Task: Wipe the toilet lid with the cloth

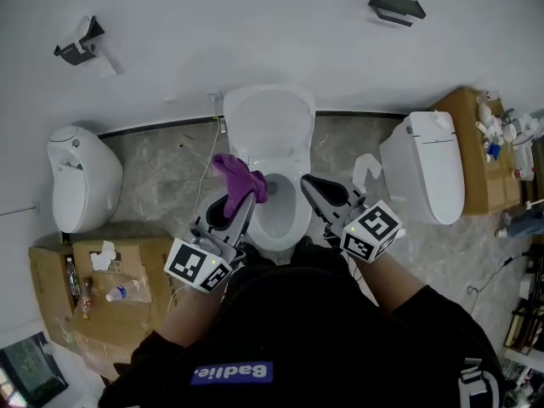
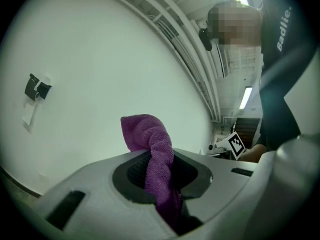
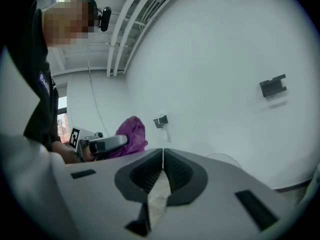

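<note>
A white toilet stands against the wall in the head view, its lid [image 1: 268,119] raised and the bowl [image 1: 282,215] open below it. My left gripper [image 1: 241,197] hovers over the bowl's left rim, shut on a purple cloth [image 1: 240,175] that bunches up above the jaws. In the left gripper view the cloth [image 2: 151,139] stands pinched between the jaws of my left gripper [image 2: 161,170], facing the bare wall. My right gripper [image 1: 311,185] is over the bowl's right rim, shut and empty [image 3: 163,153]. From the right gripper view the cloth [image 3: 131,134] shows at the left.
A white urinal-like fixture [image 1: 82,177] sits on the floor at left, a second closed toilet [image 1: 425,177] at right. Cardboard boxes [image 1: 89,283] with bottles lie front left; another box [image 1: 472,147] with bottles at right. A cable [image 1: 208,155] runs left of the toilet.
</note>
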`<state>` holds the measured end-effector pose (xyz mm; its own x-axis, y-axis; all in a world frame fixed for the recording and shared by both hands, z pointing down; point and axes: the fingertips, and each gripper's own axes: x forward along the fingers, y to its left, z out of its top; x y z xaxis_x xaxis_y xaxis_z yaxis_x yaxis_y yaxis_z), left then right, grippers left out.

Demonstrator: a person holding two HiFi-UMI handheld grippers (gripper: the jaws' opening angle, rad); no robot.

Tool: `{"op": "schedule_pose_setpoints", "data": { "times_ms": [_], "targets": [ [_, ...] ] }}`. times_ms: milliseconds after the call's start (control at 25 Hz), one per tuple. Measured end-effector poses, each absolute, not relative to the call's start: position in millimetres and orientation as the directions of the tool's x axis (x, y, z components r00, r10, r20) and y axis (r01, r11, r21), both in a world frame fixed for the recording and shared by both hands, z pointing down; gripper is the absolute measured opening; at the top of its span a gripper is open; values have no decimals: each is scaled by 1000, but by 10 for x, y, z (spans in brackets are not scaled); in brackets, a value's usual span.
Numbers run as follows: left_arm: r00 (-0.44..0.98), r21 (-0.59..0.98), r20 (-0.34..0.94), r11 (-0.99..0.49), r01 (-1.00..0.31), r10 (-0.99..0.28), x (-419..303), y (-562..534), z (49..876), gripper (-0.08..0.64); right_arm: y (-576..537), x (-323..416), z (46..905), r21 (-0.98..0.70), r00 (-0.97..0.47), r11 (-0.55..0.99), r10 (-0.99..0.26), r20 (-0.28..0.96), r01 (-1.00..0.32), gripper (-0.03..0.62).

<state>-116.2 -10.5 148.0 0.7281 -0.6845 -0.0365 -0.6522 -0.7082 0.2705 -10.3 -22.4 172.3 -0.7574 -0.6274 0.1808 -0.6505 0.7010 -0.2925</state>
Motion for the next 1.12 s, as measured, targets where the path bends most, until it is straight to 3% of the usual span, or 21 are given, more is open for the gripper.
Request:
{"op": "schedule_pose_setpoints", "data": {
  "times_ms": [360,640,1120],
  "targets": [
    [670,230,14,-650,-724,-742,-903,-757,1873,69,-945,233,2046,-300,-772,712,-604,198,-635,31],
    [510,209,87,-485,-849,-856,-598,-1523,2473,69,-1763,708,2566,-296,-824,770,-510,246,-565,31],
    [365,222,179,-323,-920,-914,-694,-2106,3434,69,-2655,839,3809,-88,-794,849,-445,414,-521,32]
  ]
}}
